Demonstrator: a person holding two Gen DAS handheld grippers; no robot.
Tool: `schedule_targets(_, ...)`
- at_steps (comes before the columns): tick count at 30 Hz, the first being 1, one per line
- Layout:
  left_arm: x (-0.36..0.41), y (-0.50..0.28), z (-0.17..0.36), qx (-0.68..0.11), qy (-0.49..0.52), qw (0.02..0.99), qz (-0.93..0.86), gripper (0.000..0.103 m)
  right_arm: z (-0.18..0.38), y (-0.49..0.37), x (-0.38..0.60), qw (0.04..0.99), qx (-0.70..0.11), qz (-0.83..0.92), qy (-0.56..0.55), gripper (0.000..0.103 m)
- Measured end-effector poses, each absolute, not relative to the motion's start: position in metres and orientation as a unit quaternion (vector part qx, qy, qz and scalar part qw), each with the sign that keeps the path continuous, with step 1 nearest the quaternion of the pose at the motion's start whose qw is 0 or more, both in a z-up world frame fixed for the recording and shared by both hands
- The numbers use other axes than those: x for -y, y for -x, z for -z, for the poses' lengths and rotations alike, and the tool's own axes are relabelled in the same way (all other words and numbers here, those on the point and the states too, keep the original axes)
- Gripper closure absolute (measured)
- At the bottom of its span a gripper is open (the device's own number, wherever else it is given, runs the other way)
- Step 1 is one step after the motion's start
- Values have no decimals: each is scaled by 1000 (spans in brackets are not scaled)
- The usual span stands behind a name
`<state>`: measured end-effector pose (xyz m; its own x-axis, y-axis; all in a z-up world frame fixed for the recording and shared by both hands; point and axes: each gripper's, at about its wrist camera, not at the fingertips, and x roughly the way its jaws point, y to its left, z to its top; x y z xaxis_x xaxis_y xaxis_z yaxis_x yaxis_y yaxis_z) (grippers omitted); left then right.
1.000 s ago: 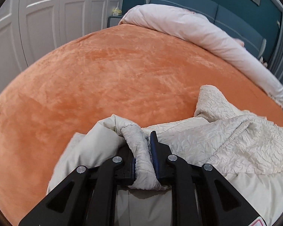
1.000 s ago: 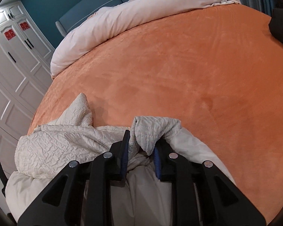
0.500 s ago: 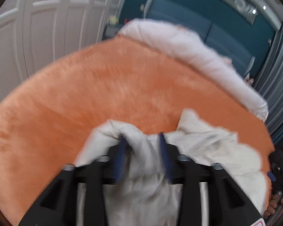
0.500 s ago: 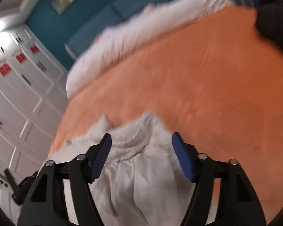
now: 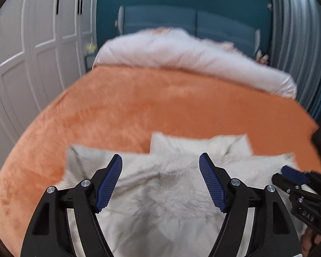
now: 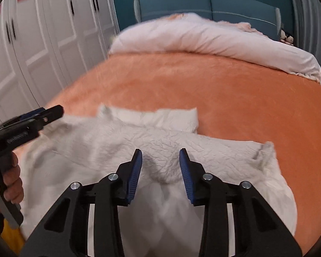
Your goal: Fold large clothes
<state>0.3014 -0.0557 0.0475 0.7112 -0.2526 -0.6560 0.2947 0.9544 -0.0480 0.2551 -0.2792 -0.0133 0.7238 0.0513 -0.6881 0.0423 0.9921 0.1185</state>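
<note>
A cream, crinkle-textured garment (image 5: 171, 188) lies bunched on the near part of an orange bedspread (image 5: 160, 102); it also shows in the right wrist view (image 6: 160, 141). My left gripper (image 5: 160, 169) is open and empty above the garment, its blue pads wide apart. My right gripper (image 6: 160, 160) is open and empty above the garment's middle, with a narrower gap. The right gripper shows at the right edge of the left wrist view (image 5: 293, 177). The left gripper shows at the left of the right wrist view (image 6: 40, 113).
A white duvet (image 5: 192, 57) is rolled along the far side of the bed before a blue headboard (image 5: 182, 21). White wardrobe doors (image 6: 42, 32) stand to the left. Grey curtains (image 5: 299, 32) hang at the right.
Both grippers held folds of the garment a second ago. Both have opened and let go, and have pulled back and up. The garment now lies on the bed.
</note>
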Motion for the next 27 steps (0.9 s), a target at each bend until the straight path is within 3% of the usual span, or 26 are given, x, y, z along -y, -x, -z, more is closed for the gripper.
schedule_targets(8,25,-351,27,-447,48,885,120,26,64,-289,321,906,-409,-1,-106,71)
schedule_targets(20,33,-360,47,-444,36,890,101,22,78,-294,325,906,-403,-12,-130,71)
schedule_targets(22,24,-358,34,-440,53,889,112,25,53,-274,334,918,-370,-7,-144,68)
schedule_targets(24,5,-346,10,-415,74,898,128,24,21,-244,358,934,-316,13,-166,51)
schedule_targets(27,-20,-328,-20,-369,60,920,119,18,4,-219,407,932,-300,68,-193,44)
